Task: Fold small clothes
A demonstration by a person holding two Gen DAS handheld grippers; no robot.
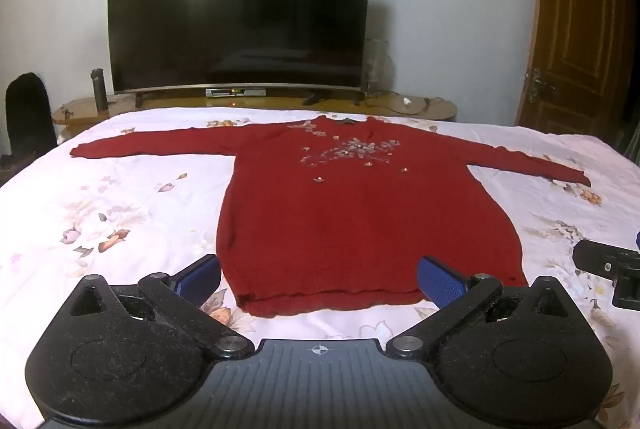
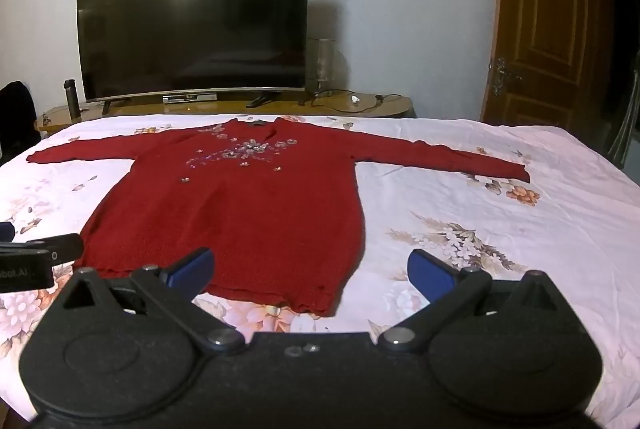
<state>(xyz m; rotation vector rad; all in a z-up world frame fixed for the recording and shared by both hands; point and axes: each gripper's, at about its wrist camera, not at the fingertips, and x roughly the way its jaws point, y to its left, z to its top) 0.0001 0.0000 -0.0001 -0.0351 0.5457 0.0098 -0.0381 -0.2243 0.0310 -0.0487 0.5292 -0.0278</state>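
Observation:
A dark red long-sleeved sweater [image 1: 352, 213] with beaded flowers on the chest lies flat, face up, on the bed, both sleeves spread out sideways. It also shows in the right wrist view [image 2: 248, 213]. My left gripper [image 1: 320, 281] is open and empty, just above the sweater's hem, its blue pads [image 1: 438, 285] either side of the hem. My right gripper [image 2: 312, 275] is open and empty over the hem's right corner. Each gripper shows at the edge of the other's view: the right one [image 1: 608, 269], the left one [image 2: 36, 257].
The bed has a white floral sheet [image 1: 120, 213]. Behind it a wooden stand [image 1: 256, 105] holds a large dark TV [image 1: 240, 17], a dark flask [image 1: 98, 89] and cables. A brown door [image 1: 576, 29] is at the right; a dark chair [image 1: 28, 117] at the left.

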